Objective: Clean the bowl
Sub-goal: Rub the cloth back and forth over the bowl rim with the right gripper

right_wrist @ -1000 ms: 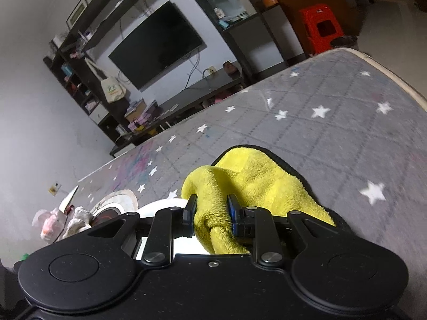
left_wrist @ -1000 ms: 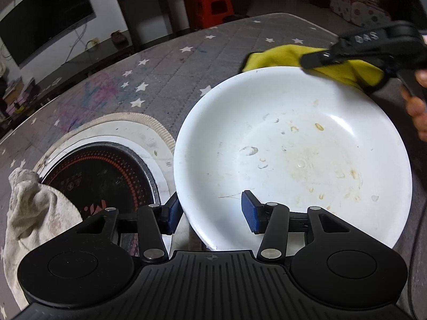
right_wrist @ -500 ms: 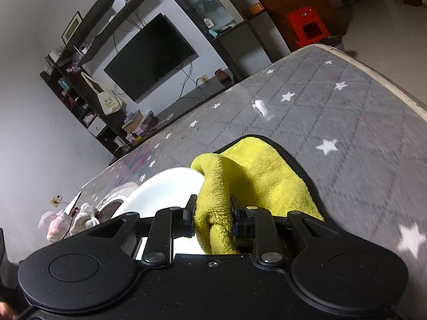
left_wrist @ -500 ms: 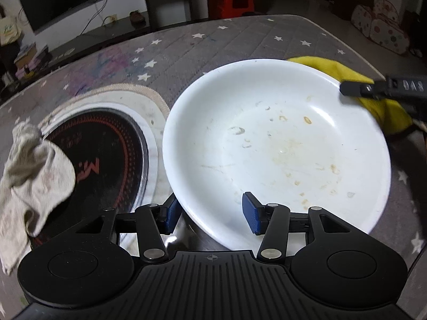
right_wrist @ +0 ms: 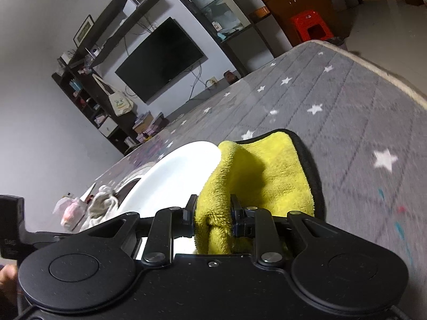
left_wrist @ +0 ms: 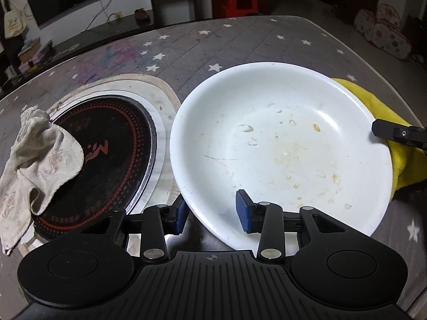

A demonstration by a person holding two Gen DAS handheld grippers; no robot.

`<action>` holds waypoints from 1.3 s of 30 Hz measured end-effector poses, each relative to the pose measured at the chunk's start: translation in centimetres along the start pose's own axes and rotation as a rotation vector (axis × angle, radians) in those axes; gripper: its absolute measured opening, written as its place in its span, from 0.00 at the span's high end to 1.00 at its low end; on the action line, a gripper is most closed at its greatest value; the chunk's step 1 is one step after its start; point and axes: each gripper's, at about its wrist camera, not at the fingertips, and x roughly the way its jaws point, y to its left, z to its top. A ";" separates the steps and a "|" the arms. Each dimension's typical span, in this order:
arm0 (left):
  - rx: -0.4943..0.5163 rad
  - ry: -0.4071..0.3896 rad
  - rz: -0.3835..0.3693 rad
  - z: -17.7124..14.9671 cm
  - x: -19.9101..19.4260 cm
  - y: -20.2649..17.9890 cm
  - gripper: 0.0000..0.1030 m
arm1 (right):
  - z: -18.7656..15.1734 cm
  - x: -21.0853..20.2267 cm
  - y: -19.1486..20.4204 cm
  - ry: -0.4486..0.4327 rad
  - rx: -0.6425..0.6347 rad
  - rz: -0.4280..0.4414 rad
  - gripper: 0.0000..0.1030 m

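A wide white bowl [left_wrist: 280, 144] with yellowish smears and droplets fills the left wrist view. My left gripper [left_wrist: 210, 213] is shut on its near rim, one blue pad under the wall and one inside. A yellow cloth [left_wrist: 400, 160] lies at the bowl's right rim, partly behind it. A finger of my right gripper [left_wrist: 397, 133] reaches in there. In the right wrist view my right gripper [right_wrist: 213, 213] is shut on a fold of the yellow cloth [right_wrist: 256, 170], beside the bowl [right_wrist: 181, 165]; the rest of the cloth trails on the table.
A black induction cooker [left_wrist: 106, 154] sits in a round mat left of the bowl, with a beige rag [left_wrist: 40, 165] draped over its left side. The grey star-pattern table cover [left_wrist: 240, 48] ends at a rounded edge [right_wrist: 387, 74] on the right. A pink bundle [right_wrist: 70, 210] lies far left.
My right gripper has carried the yellow cloth from the bowl's far rim round to its right rim. The left gripper keeps its hold on the bowl; its view has shifted a little.
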 end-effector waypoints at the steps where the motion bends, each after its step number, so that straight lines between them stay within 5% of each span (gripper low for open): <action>1: 0.021 -0.001 -0.006 -0.1 0.0 0.1 0.61 | -0.2 -0.2 0.0 0.003 0.005 0.007 0.76; 39: 0.255 -0.024 0.029 3.7 3.8 -0.6 0.55 | 5.9 6.8 -0.4 0.008 0.007 -0.037 0.75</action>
